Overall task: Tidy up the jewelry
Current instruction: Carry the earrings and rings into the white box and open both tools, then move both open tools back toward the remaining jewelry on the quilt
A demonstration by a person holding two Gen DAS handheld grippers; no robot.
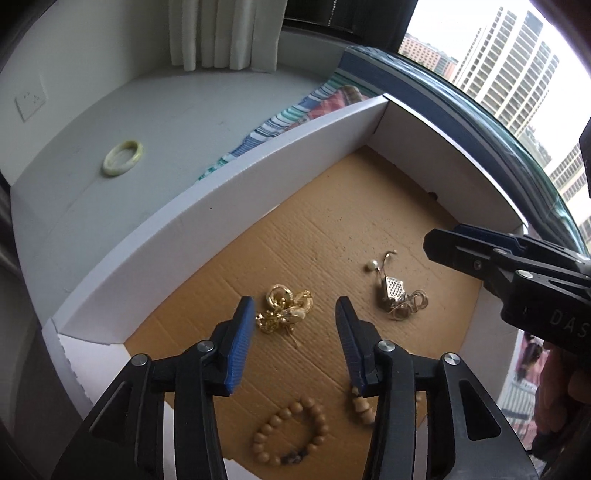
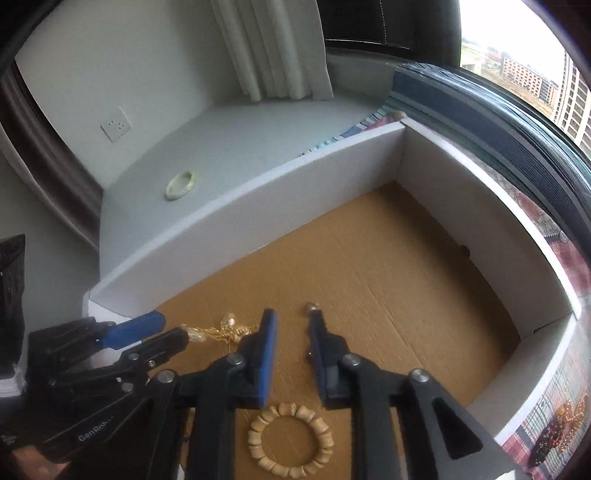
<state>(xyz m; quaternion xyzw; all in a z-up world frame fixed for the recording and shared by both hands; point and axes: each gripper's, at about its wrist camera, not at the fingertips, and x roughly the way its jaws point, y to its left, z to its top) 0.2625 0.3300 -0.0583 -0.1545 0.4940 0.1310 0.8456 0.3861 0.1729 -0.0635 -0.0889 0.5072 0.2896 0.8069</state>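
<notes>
Cardboard floor of white-walled box (image 1: 229,206) lies largely bare; left gripper (image 1: 295,314) and right gripper (image 2: 291,325) both spread, empty, above gold chains (image 1: 286,308)

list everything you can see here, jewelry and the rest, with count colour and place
cardboard box: 1, white walls, brown floor, on the ledge, holding most of the jewelry
gold jewelry tangle: 1, gold, box floor, ahead of the left gripper
silver chain with pearl: 1 cluster, silver and white, box floor, right of the gold tangle
round-bead bracelet: 1, tan, box floor, near edge
barrel-bead bracelet: 1, pale tan, box floor under the right gripper
bangle: 1, pale green, on the ledge outside the box
striped cloth: 1, multicoloured, behind the box
curtain: 1, white, back corner
wall socket: 1, white, left wall
left gripper: 1, black with blue pads, open
right gripper: 1, black with blue pads, open
</notes>
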